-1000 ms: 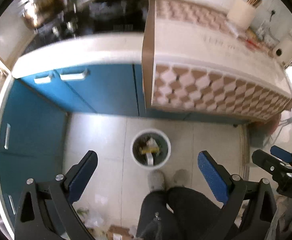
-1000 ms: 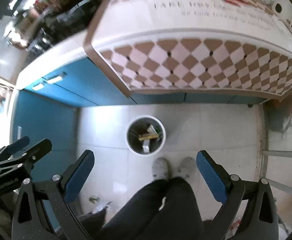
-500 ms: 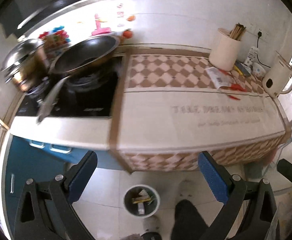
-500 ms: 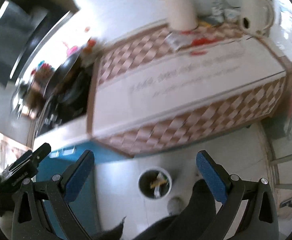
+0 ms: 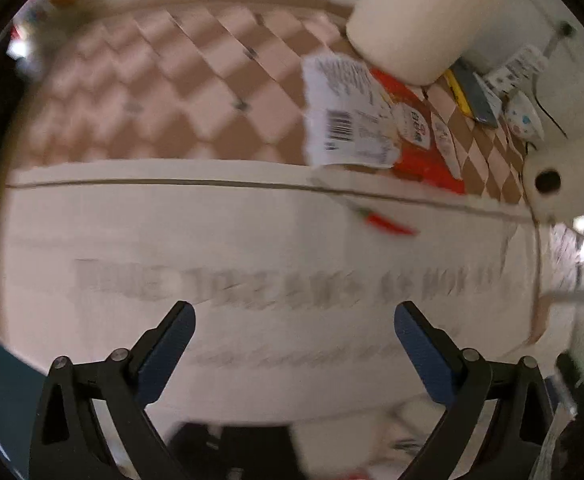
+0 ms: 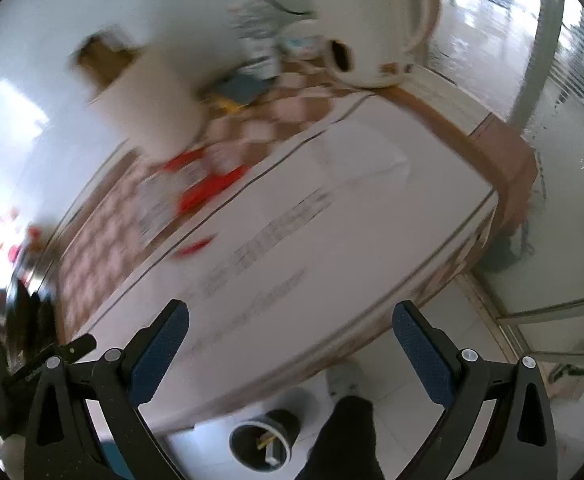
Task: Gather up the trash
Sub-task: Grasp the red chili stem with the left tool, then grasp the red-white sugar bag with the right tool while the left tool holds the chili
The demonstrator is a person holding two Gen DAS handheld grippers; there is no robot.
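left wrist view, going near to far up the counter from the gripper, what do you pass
Left gripper → grey lettering → small red scrap → wrapper with barcode → white utensil holder

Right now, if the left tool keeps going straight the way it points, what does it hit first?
Probably the bare white printed stretch of the checkered counter mat. The open left tool aims there, short of the torn white-and-red snack wrapper. Blur makes depth uncertain.
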